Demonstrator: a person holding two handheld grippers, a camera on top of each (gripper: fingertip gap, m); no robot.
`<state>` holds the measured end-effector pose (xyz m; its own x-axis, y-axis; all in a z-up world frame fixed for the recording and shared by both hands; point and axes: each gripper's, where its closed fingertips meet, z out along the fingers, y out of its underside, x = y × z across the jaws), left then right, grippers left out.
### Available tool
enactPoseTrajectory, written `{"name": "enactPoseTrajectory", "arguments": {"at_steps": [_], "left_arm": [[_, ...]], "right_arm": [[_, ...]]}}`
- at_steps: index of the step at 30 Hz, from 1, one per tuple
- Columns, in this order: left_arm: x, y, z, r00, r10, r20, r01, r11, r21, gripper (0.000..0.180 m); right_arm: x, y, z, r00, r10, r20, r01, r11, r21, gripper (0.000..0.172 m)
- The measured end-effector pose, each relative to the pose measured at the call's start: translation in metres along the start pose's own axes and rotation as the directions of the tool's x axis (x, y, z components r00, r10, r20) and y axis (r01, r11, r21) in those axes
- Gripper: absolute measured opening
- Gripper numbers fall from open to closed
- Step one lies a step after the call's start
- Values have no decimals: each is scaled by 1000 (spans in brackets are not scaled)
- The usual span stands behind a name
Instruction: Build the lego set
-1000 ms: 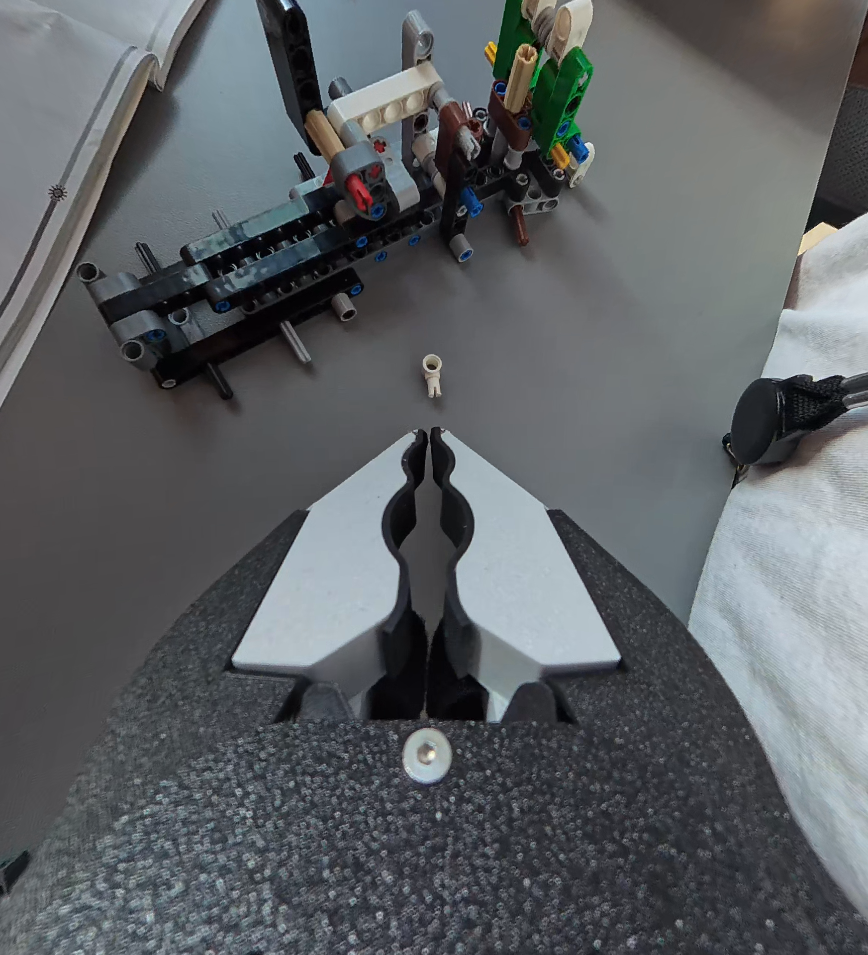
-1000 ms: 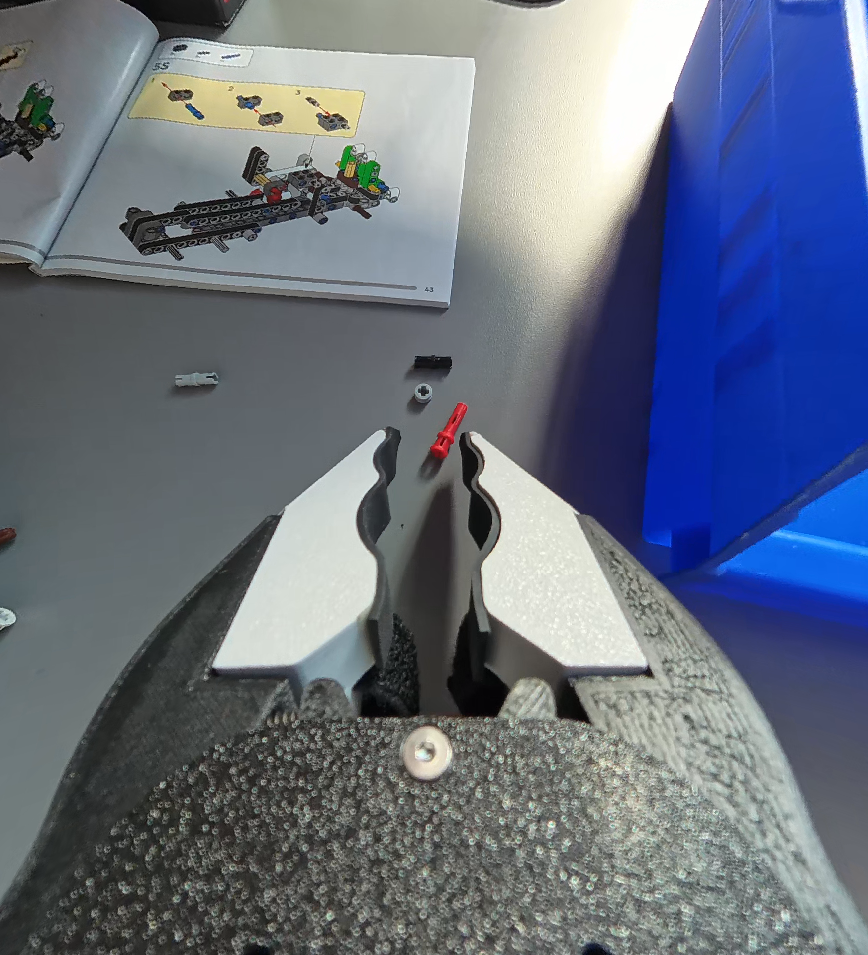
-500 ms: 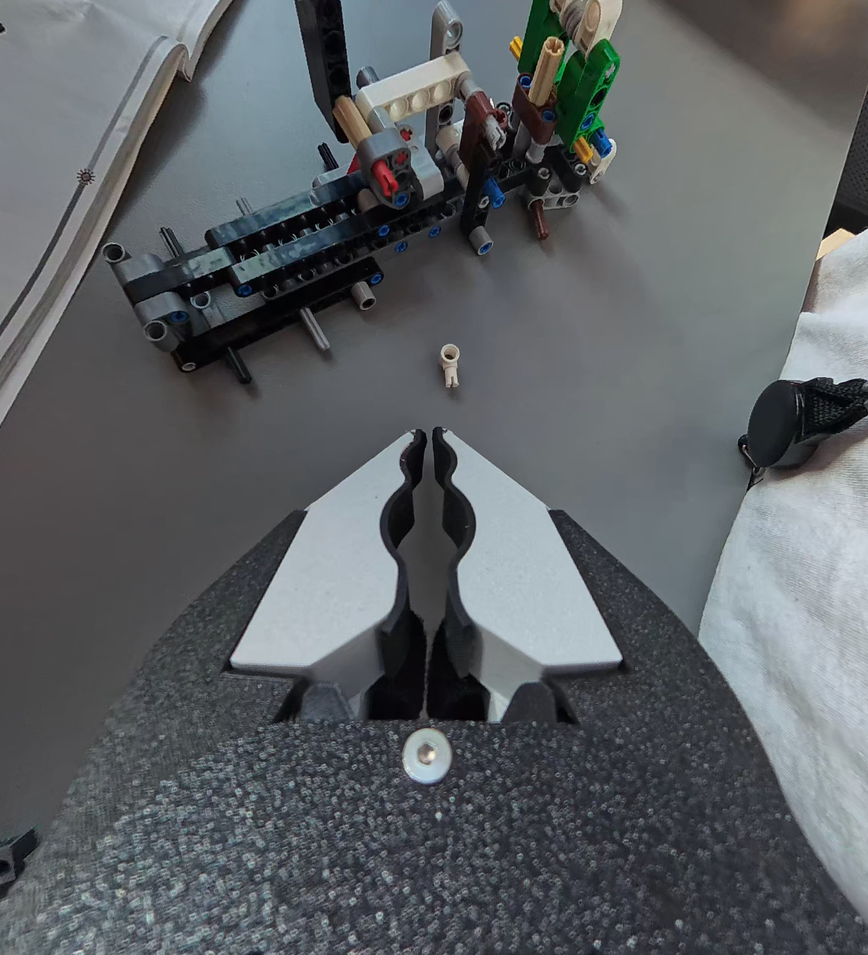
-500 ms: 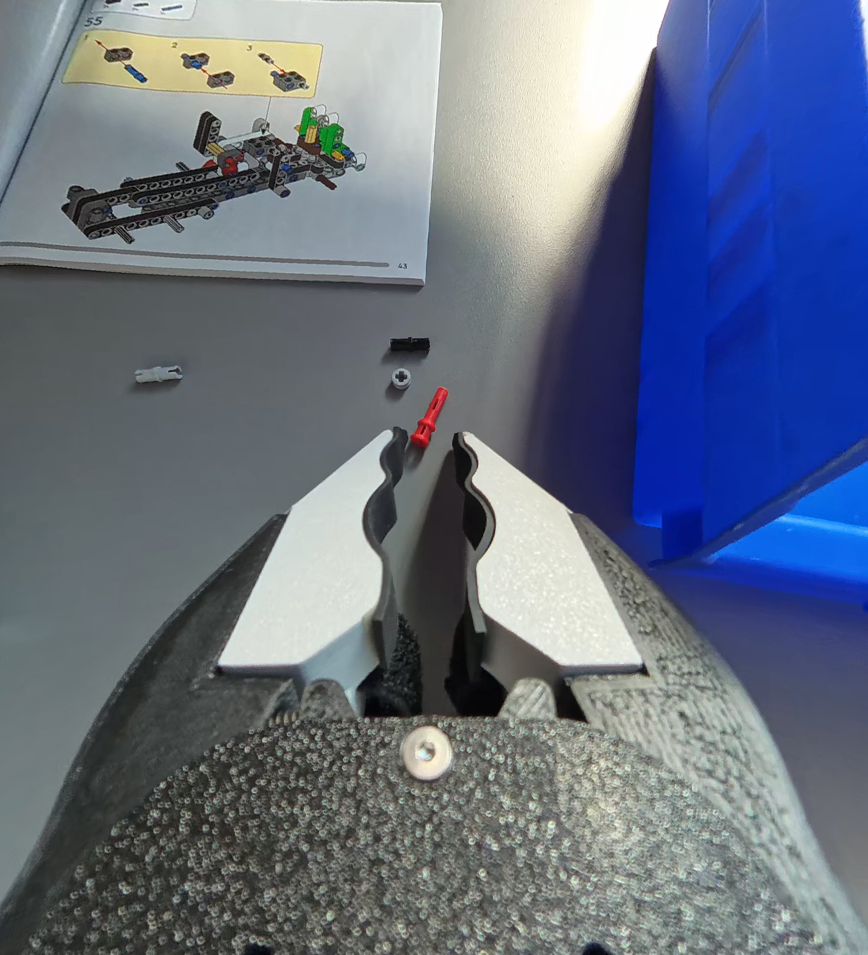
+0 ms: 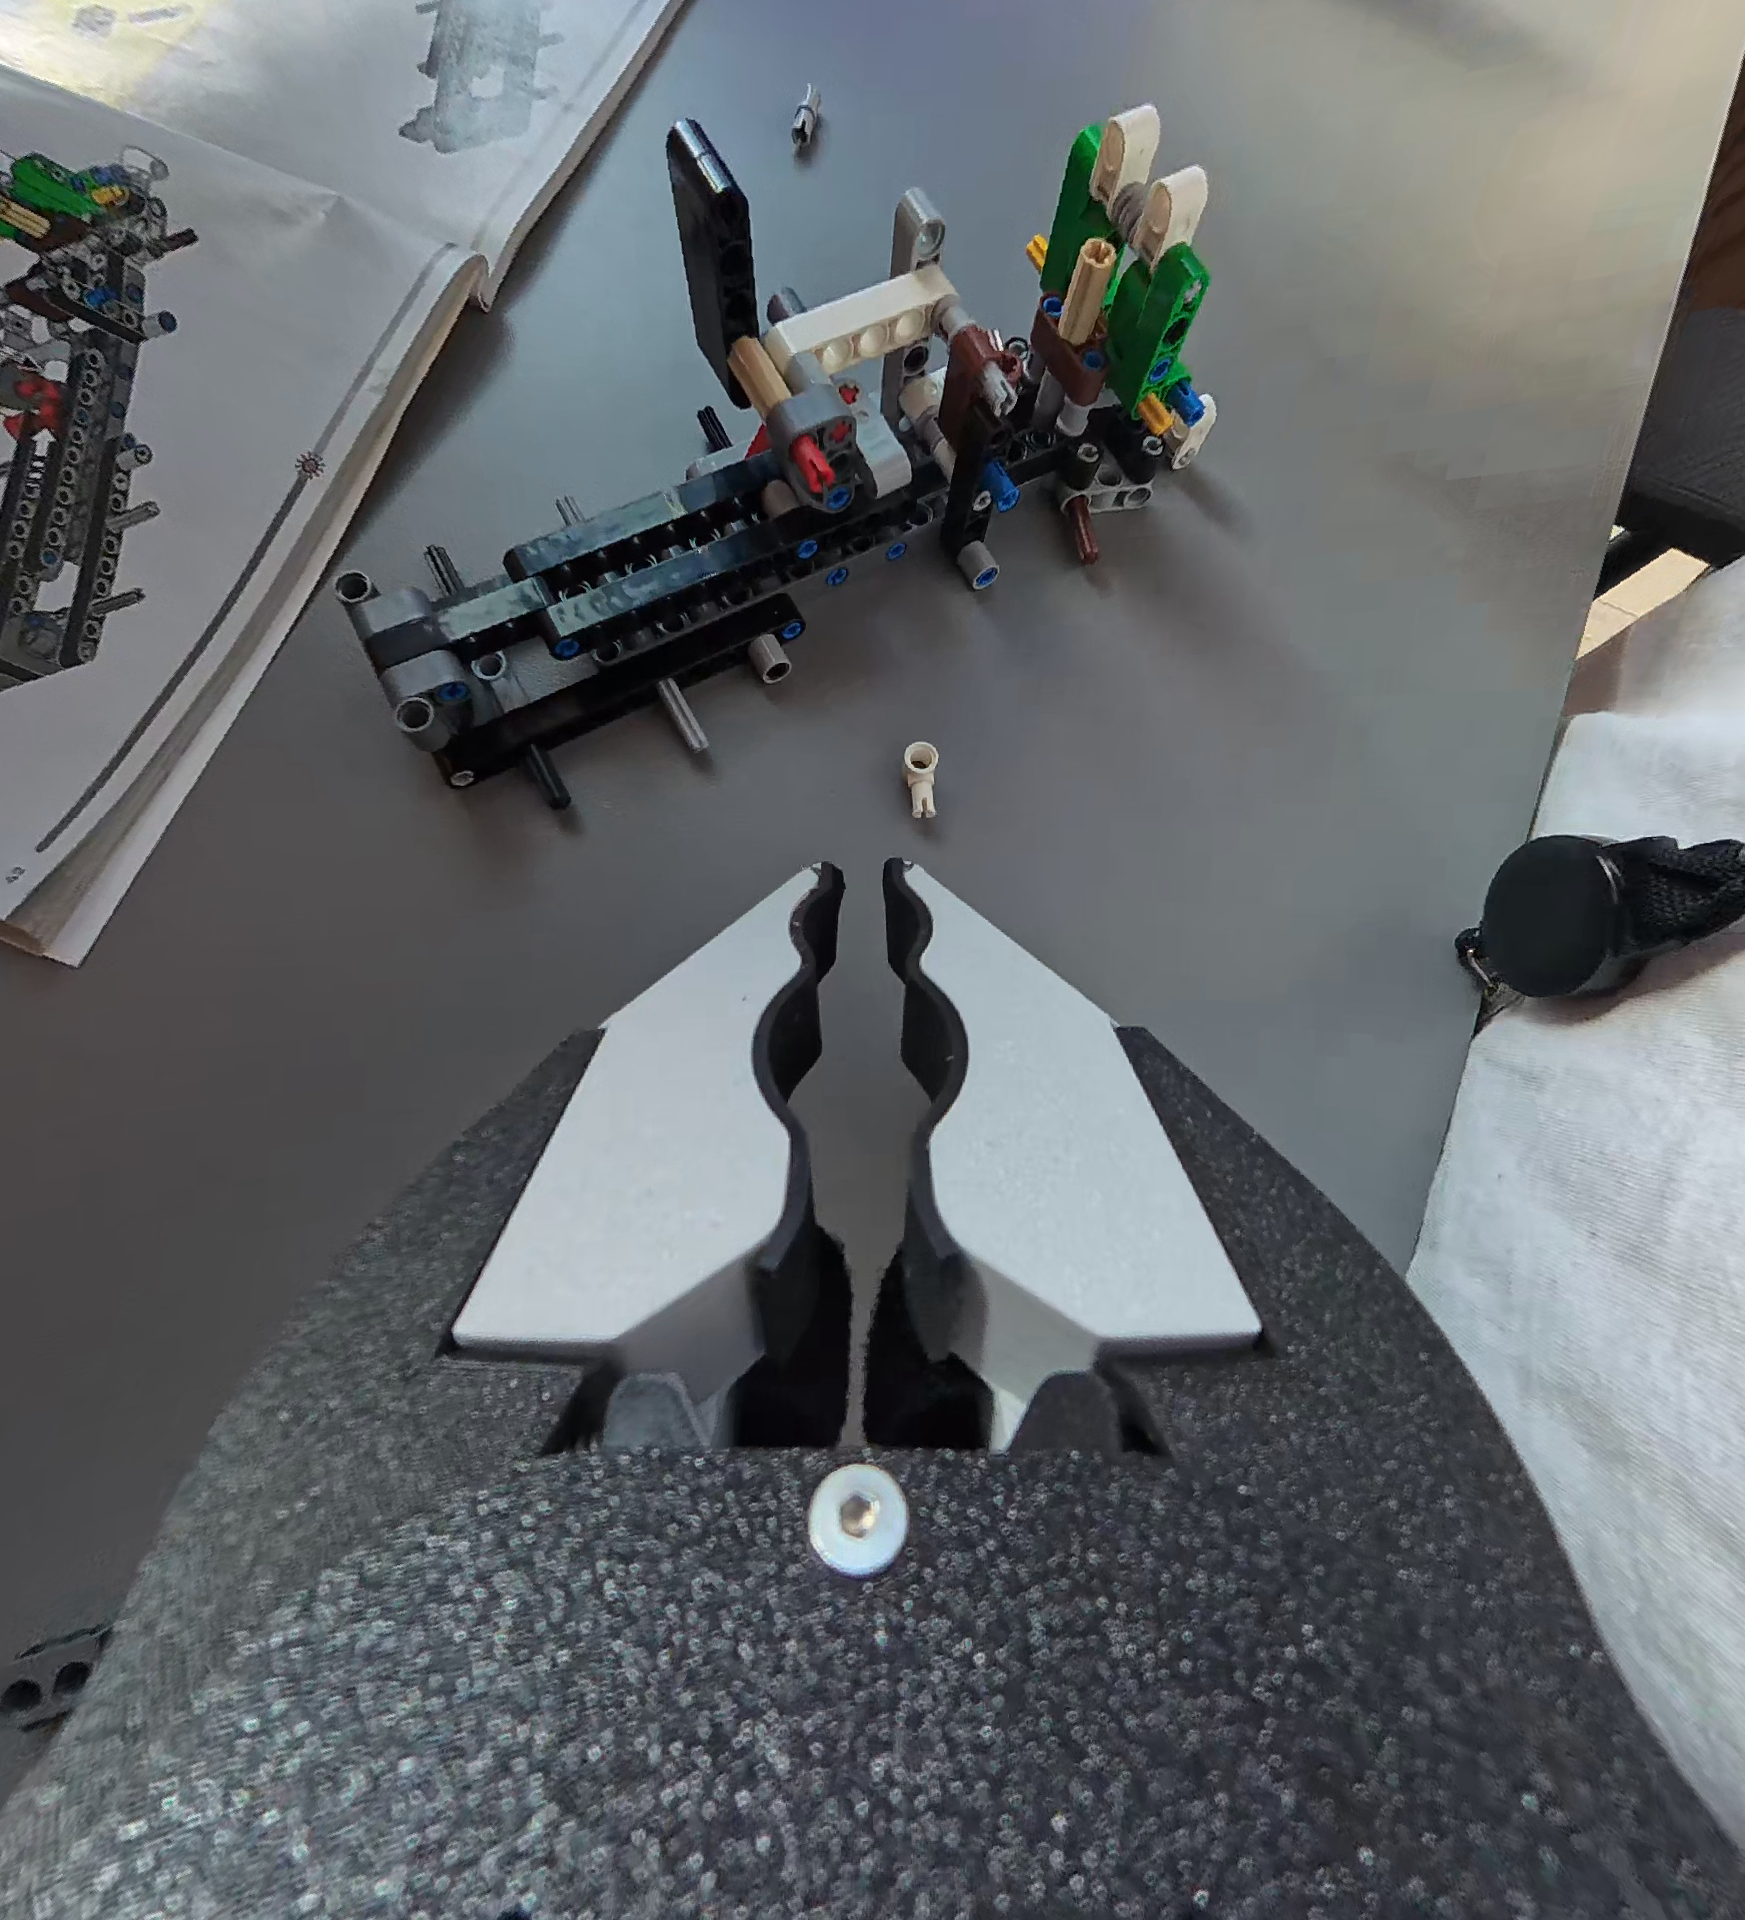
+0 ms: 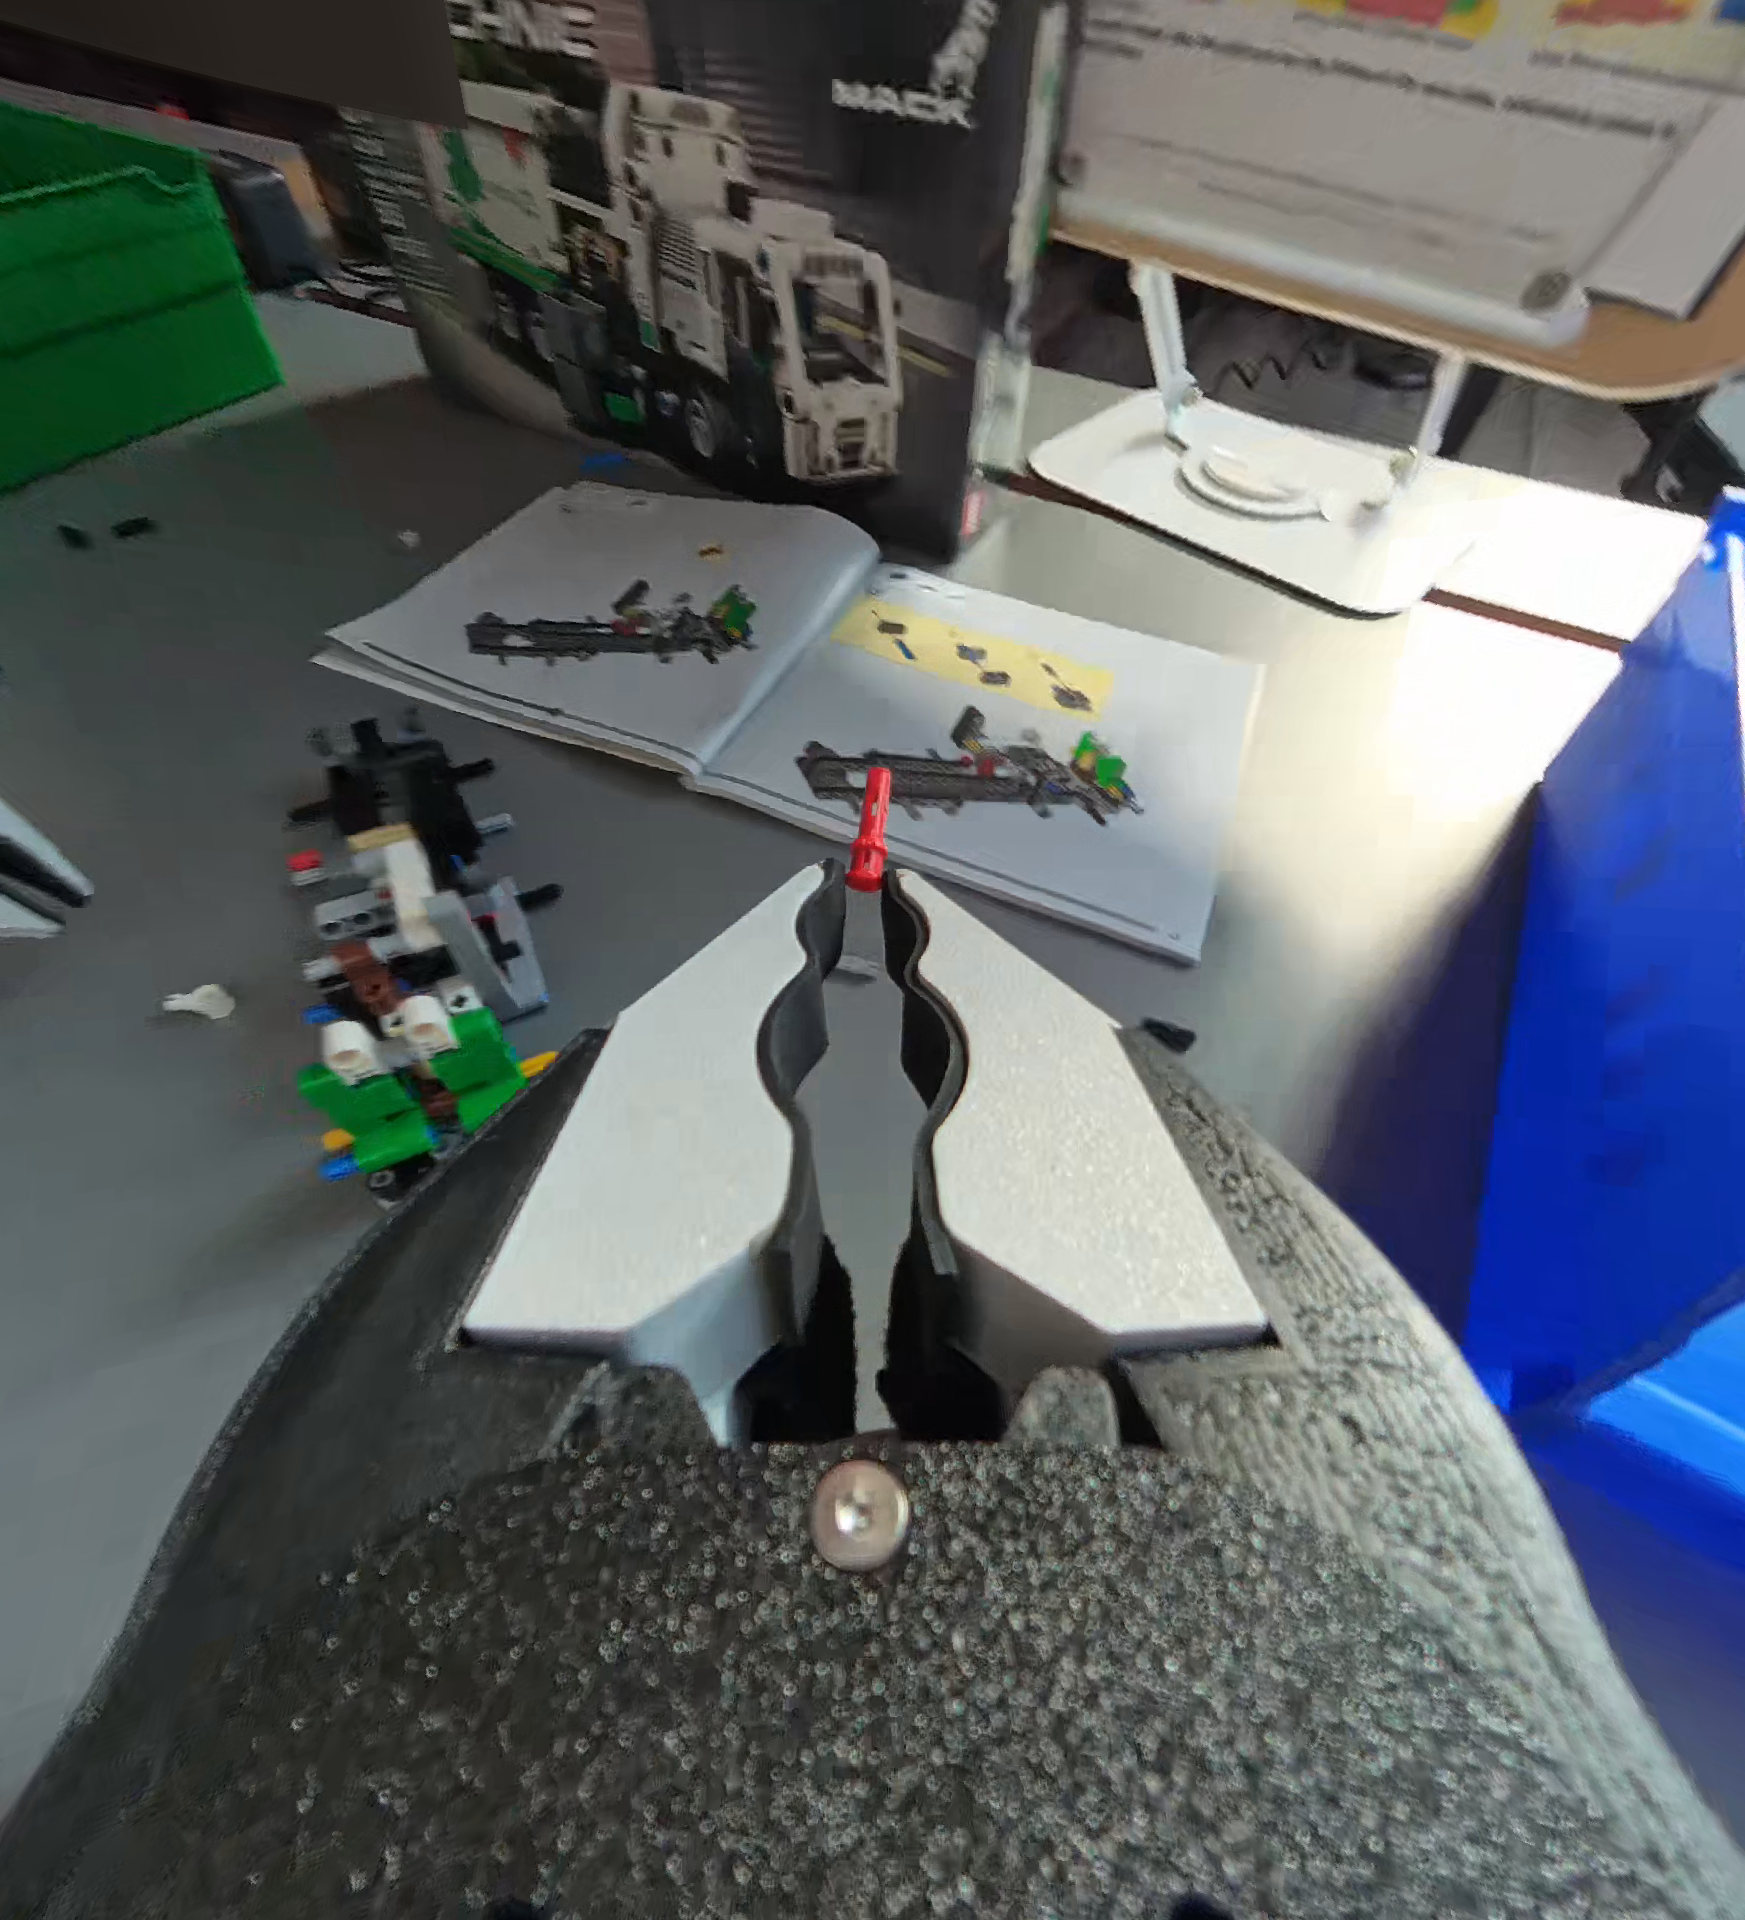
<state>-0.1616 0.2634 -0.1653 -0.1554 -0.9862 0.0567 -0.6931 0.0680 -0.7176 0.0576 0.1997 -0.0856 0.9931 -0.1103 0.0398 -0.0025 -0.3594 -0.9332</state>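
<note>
— Where does the small tan connector (image 5: 921,776) lie from the left gripper (image 5: 863,871)?

— Just beyond the fingertips and slightly right, alone on the grey table (image 5: 1263,675). Its long axis runs near to far, round socket at the far end. The jaws stand slightly parted with nothing between them, pointed down at the table.

— And the right gripper (image 6: 865,883)?

— It pinches a red pin (image 6: 870,831) by its thick end at the very tips; the pin sticks out far and upward, in front of the open instruction booklet (image 6: 1003,748). The gripper is raised off the table.

— What's around?

— The brick assembly (image 5: 743,520) lies far-left of the connector; a blue bin (image 6: 1678,935) stands at the right.
</note>
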Motion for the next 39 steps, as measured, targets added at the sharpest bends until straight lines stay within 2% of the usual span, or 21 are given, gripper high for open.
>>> {"name": "enactPoseTrajectory", "arguments": {"at_steps": [3,5,8,10,16,20,27,29,32,39], "left_arm": [[-1,0,-2,1000,13,3,-14,1000,9,9],[-5,4,-2,1000,-8,12,8,1000,-2,12],[-5,5,-2,1000,-28,-6,28,999,16,14],[-1,3,-2,999,-24,-23,24,999,30,14],[14,7,-2,999,-7,-50,9,999,39,12],[12,15,0,1000,11,-11,-11,1000,7,10],[9,11,6,1000,-5,-11,5,1000,20,9],[7,6,9,1000,0,-6,0,1000,23,9],[9,-2,16,1000,16,-25,-16,1000,16,9],[13,-3,35,996,71,-62,-74,996,-58,8]], "right_arm": [[-61,-24,-12,969,-150,198,139,988,70,6],[-96,-25,-18,929,-216,301,201,976,79,6],[-146,-4,-23,851,-207,482,228,974,17,6],[-168,16,-18,825,-179,537,234,972,-36,6],[-200,68,15,854,-153,497,313,914,-257,6],[-211,80,31,872,-152,465,318,899,-303,6],[-220,83,45,879,-88,469,268,904,-332,7],[-219,82,44,879,-80,471,257,909,-327,15],[-214,80,38,873,-60,483,238,919,-316,21],[-197,69,20,862,-61,502,203,951,-233,21]]}}
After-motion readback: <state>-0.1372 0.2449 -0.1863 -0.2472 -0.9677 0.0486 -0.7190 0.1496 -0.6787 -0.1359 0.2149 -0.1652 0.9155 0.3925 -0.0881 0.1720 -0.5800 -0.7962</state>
